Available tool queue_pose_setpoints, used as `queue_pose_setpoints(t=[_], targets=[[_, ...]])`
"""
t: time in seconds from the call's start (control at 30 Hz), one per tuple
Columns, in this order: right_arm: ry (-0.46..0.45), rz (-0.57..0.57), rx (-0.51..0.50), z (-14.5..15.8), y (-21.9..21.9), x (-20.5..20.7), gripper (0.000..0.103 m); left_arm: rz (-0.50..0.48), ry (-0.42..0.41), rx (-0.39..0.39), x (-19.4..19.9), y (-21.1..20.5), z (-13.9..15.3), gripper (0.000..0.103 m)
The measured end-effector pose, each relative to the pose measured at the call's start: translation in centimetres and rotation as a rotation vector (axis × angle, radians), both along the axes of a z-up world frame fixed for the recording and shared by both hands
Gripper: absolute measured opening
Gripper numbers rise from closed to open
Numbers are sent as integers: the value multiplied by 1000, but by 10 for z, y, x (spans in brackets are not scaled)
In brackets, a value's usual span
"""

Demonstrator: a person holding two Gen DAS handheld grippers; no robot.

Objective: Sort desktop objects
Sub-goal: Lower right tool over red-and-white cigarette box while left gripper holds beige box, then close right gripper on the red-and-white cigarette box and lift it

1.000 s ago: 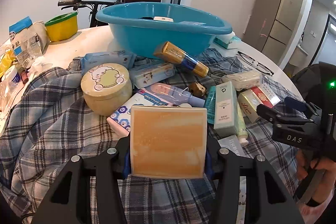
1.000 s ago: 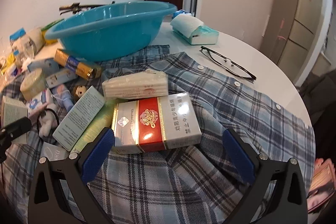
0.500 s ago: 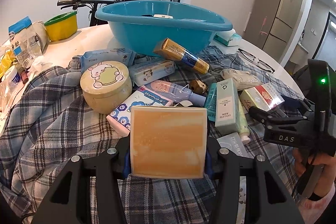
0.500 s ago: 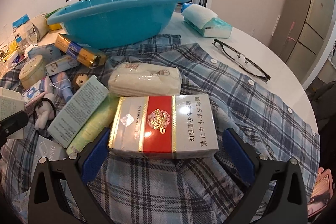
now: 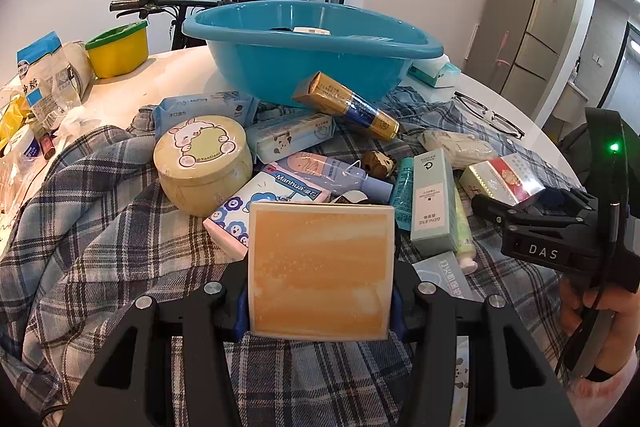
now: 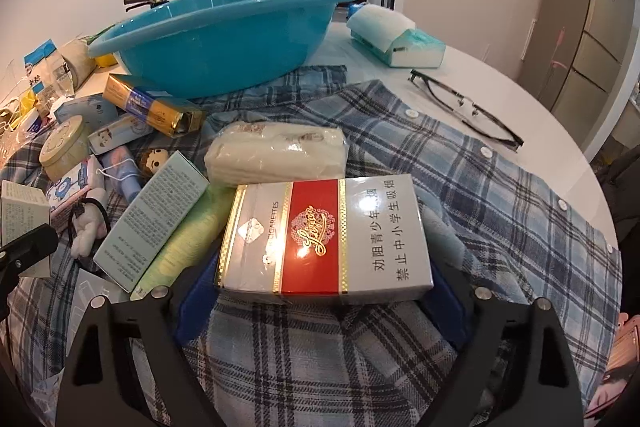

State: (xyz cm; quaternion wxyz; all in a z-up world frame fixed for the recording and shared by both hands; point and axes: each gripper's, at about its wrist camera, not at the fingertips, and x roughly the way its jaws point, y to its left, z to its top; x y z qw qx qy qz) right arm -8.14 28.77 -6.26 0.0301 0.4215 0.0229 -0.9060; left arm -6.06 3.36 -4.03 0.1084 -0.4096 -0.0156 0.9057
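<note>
Glossy cellophane-wrapped cigarette pack [image 6: 325, 239]; smooth shiny plastic basin [image 5: 312, 51]; soft woven plaid cloth [image 6: 480, 187]; matt card box [image 5: 430, 203]; metallic gold foil box [image 5: 346, 105]

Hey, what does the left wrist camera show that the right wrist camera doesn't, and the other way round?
Only the left wrist view shows the orange box's front face, clamped in the left gripper, and inside the blue basin. Only the right wrist view shows the cigarette carton's full top between the closing right gripper jaws. Both show the basin, plaid shirt, glasses and gold box.
</note>
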Motion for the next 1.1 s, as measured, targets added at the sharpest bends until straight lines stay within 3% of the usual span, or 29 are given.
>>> queue_pose_setpoints(t=[0.73,1.1], targets=[[71,25,-15,21,-10,15,89,34,31,2,5,-9,12,54],[148,58,-55,55,-30,18,89,46,117,-36,9,-14,45,54]])
